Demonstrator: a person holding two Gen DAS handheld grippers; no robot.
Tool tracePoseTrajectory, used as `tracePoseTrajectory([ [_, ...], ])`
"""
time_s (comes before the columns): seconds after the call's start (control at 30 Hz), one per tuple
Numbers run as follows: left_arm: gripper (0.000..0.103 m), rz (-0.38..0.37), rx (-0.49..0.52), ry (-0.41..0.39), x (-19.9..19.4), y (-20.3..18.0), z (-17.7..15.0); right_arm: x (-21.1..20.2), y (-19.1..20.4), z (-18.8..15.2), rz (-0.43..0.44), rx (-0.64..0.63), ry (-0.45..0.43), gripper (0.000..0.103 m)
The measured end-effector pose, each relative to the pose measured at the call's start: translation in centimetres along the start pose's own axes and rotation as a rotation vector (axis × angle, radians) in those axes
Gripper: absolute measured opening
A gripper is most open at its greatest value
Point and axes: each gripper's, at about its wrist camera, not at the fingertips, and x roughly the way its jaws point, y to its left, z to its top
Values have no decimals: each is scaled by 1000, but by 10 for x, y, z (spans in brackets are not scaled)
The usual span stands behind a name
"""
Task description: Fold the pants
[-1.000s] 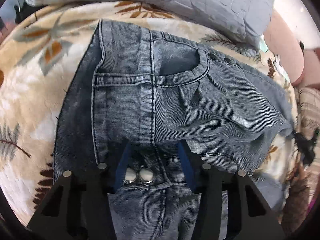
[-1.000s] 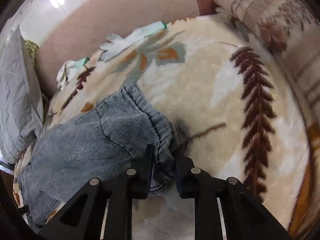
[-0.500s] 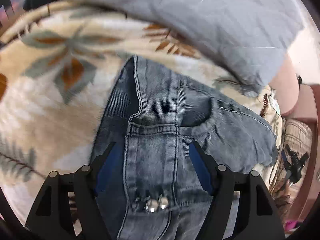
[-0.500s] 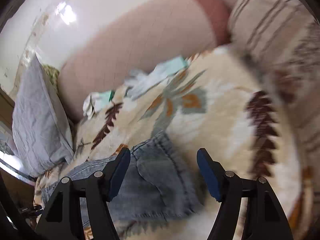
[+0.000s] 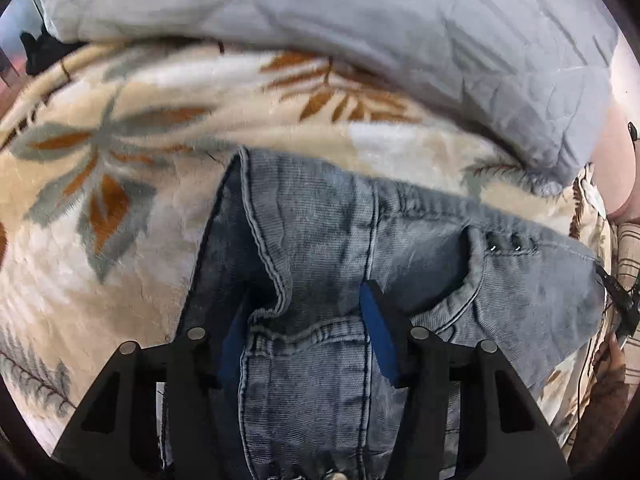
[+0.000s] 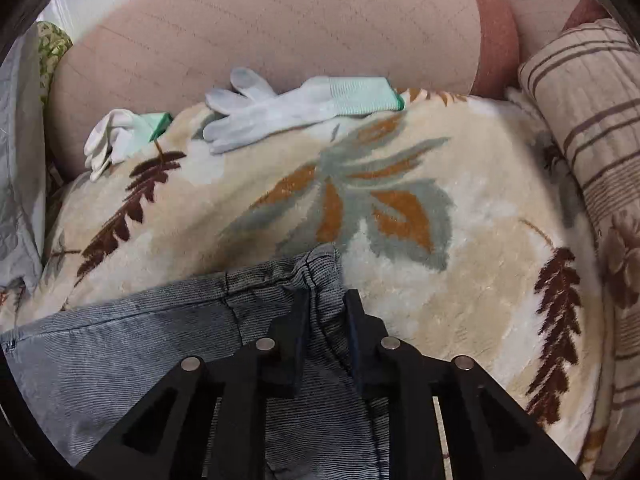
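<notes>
Grey-blue denim pants (image 5: 320,220) lie on a leaf-patterned blanket (image 5: 120,168). My left gripper (image 5: 306,300) points steeply down at the top part of the pants. Its jaws are closing, and a bunched fold of denim with a stitched seam fills the space between the blue pads (image 5: 378,340), which press on it. In the right wrist view the other end of the pants (image 6: 120,340) reaches the lower middle. There my right gripper (image 6: 327,300) is closing, its black fingers (image 6: 298,320) pinching a raised ridge of the denim edge.
A grey pillow (image 5: 360,40) lies just beyond the pants. Two white gloves (image 6: 296,108) (image 6: 116,140) rest at the blanket's far edge against a pinkish padded board (image 6: 280,32). A striped cushion (image 6: 592,120) bounds the right side. Dark cables (image 5: 616,292) hang at the right.
Both grippers let go of the pants, opened wide, slid along the fabric and closed again. The left left the snap buttons for the seam further up; the right took the leg edge again.
</notes>
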Motion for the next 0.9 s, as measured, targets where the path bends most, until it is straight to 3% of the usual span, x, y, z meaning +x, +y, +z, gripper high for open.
tracePoseTrajectory([
  [0.1,47,-69,-15,-11,-23,8,0,-28,-16,1,98,82,-74,31],
  [0.17,48,-100,-35,-66,-47,20,1,-48,-38,2,167,160,-123,48],
  [0.23,58,-128,-64,-84,-60,30,5,-63,-49,2,196,203,-145,69],
  [0.3,65,-143,-86,-72,-61,34,8,-70,-56,2,202,220,-137,69],
  [0.33,65,-141,-77,-86,-57,32,9,-70,-56,1,200,223,-127,69],
  [0.53,65,-174,-93,22,-27,27,11,-46,-34,10,208,179,-41,69],
  [0.63,65,-179,-109,-17,-35,29,19,-30,-21,14,173,116,-13,69],
  [0.7,74,-173,-130,-23,-33,32,28,-17,-15,14,157,95,1,69],
  [0.83,74,-188,-172,57,-10,37,39,6,-4,9,176,81,19,70],
  [0.9,75,-199,-183,78,3,36,41,10,8,4,137,32,7,70],
])
